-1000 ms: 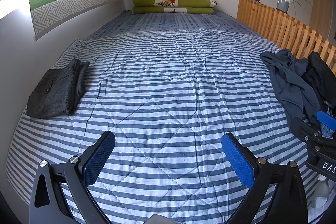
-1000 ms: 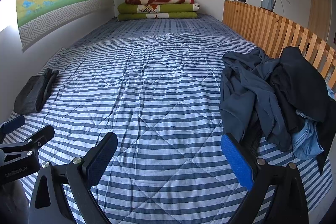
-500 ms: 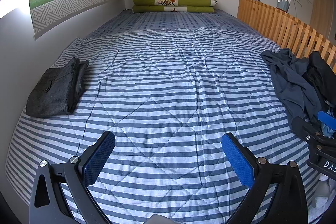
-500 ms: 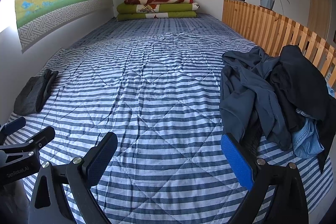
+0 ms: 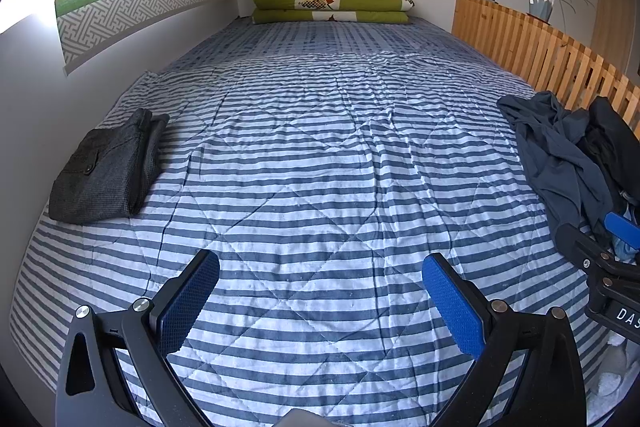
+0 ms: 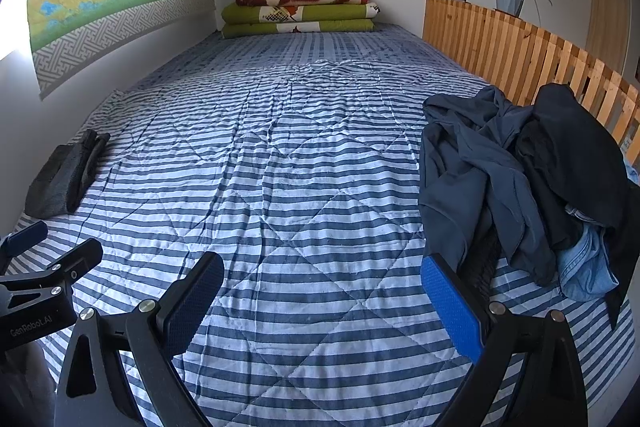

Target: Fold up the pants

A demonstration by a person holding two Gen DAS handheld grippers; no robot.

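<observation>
The pile of dark clothes (image 6: 516, 179) sits heaped at the right edge of the striped quilt (image 6: 304, 163), against the wooden slat rail (image 6: 520, 55), and one grey pair of folded pants (image 5: 104, 171) already lies over by the left wall. So you look to be between garments. Your left gripper (image 5: 320, 291) and right gripper (image 6: 322, 287) both hang over bare quilt, fingers spread wide, holding nothing. Next up, I'd say: reach right, pinch a waistband and drag one pair out flat.

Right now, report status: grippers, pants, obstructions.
Left gripper open, empty. Right gripper open, empty. Unfolded clothes pile on bed's right side, untouched; folded grey pants on left. Striped quilt between, nothing in the way.
</observation>
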